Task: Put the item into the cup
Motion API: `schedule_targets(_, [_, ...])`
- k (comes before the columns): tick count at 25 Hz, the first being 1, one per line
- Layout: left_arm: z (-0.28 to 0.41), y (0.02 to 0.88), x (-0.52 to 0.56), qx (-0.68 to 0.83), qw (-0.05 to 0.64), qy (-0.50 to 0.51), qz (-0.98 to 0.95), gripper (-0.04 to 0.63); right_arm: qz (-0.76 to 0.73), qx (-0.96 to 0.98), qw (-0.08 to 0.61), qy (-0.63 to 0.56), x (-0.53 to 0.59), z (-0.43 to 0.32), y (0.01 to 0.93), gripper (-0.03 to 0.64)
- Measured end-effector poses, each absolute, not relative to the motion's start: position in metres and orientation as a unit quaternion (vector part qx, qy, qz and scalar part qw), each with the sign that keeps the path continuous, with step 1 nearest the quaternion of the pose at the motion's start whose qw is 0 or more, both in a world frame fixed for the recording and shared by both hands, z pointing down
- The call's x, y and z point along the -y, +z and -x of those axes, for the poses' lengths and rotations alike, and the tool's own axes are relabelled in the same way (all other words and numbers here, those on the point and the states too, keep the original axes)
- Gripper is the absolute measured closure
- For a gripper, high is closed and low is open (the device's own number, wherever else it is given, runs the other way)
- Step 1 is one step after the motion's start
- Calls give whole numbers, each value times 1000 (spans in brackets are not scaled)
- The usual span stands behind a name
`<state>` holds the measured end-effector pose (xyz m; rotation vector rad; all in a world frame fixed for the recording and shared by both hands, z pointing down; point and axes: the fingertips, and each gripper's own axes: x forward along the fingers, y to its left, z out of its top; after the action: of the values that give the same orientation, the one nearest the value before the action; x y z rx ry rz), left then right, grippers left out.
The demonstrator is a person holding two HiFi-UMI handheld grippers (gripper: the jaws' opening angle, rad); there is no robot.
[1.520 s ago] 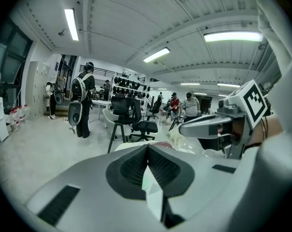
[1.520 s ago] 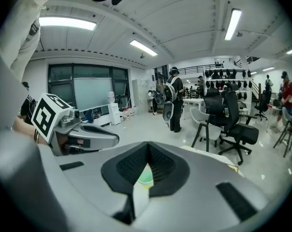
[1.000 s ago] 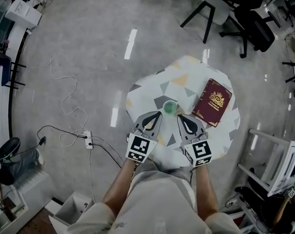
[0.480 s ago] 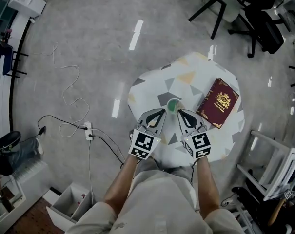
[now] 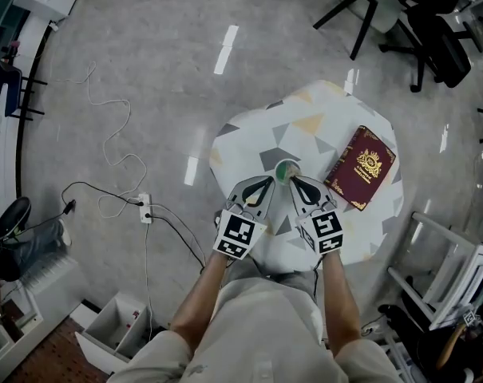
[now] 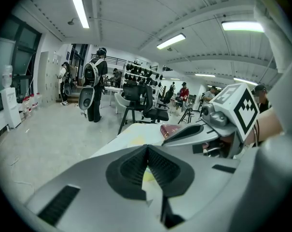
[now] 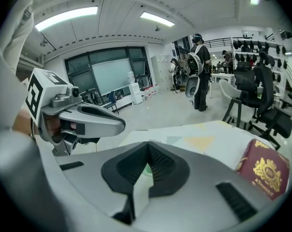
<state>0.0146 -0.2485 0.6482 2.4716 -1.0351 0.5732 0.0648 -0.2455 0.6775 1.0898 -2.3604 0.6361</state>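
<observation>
A small green cup [image 5: 287, 170] stands upright near the middle of the patterned table [image 5: 321, 118]. To its right lies a maroon booklet with a gold crest [image 5: 366, 168], flat on the table and also seen in the right gripper view [image 7: 264, 172]. My left gripper [image 5: 267, 180] is just left of the cup on its near side. My right gripper [image 5: 294, 181] is just right of it. Both are shut, tips touching, with nothing between them [image 6: 146, 147] [image 7: 148, 144]. A sliver of the green cup [image 7: 146, 170] shows below the right gripper's jaws.
The table is small, with edges close all round the cup. Office chairs [image 5: 401, 14] stand beyond its far side, and a white frame [image 5: 457, 270] is at the right. Cables and a power strip [image 5: 144, 208] lie on the floor to the left. People stand far off in the room [image 6: 95, 88].
The head view has drifted a little, so the table sits slightly higher and further right. Both grippers have kept to the near side of the cup, shut, and come slightly closer together.
</observation>
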Motion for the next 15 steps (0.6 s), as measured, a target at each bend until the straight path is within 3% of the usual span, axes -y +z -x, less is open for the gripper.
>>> schedule_targets(15, [-18,654,243,367,205,210,-883,584,-381,852,262,247,241,-58,705,614])
